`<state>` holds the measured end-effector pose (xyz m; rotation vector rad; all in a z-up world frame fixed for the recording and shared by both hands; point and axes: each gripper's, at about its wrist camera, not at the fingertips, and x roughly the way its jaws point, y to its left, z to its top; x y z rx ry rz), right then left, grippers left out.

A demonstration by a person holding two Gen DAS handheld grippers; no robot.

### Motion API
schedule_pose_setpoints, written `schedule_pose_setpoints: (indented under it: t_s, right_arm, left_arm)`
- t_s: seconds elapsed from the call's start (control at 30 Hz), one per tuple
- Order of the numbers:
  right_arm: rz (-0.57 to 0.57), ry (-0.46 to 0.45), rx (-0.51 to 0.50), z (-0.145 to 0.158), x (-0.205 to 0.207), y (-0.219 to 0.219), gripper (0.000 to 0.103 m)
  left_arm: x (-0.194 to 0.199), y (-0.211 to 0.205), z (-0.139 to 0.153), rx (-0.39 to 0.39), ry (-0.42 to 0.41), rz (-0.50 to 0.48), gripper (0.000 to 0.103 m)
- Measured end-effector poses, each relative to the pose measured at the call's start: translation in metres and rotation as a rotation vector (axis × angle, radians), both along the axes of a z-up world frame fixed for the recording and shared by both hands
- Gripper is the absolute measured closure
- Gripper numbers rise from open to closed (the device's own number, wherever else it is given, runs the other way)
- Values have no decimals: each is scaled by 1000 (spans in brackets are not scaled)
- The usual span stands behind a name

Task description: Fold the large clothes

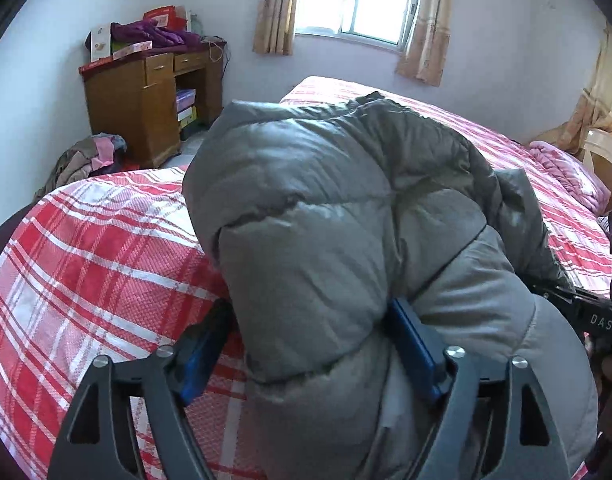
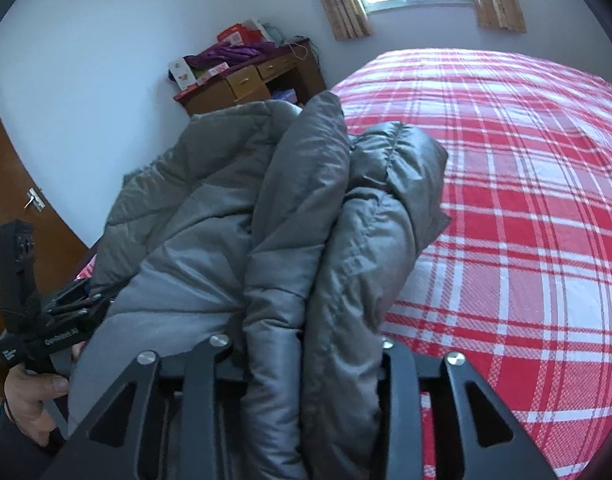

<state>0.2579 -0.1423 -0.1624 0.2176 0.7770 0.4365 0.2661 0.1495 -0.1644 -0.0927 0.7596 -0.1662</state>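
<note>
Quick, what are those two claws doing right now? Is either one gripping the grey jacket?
Left gripper: open; the grey puffer jacket sits between its fingers, unclamped.
Right gripper: cannot tell; jacket folds hide its fingertips.

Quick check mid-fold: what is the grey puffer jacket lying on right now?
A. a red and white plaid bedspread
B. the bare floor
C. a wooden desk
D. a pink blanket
A: the grey puffer jacket sits bunched on the red and white plaid bedspread; the wooden desk stands apart against the wall.
</note>
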Motion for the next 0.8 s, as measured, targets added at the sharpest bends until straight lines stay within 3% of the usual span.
schedule_pose_setpoints:
  t_s: [0.43, 0.6, 0.8]
  right_arm:
    - [-9, 30, 8, -20, 6, -5, 53]
    - [-22, 40, 10, -26, 8, -9, 37]
    - [-47, 40, -37, -15, 8, -13, 29]
  left_arm:
    - [12, 3, -13, -20, 29, 44, 9]
    - [10, 2, -12, -17, 33, 62, 7]
    - [-11, -11, 18, 92, -26, 99, 7]
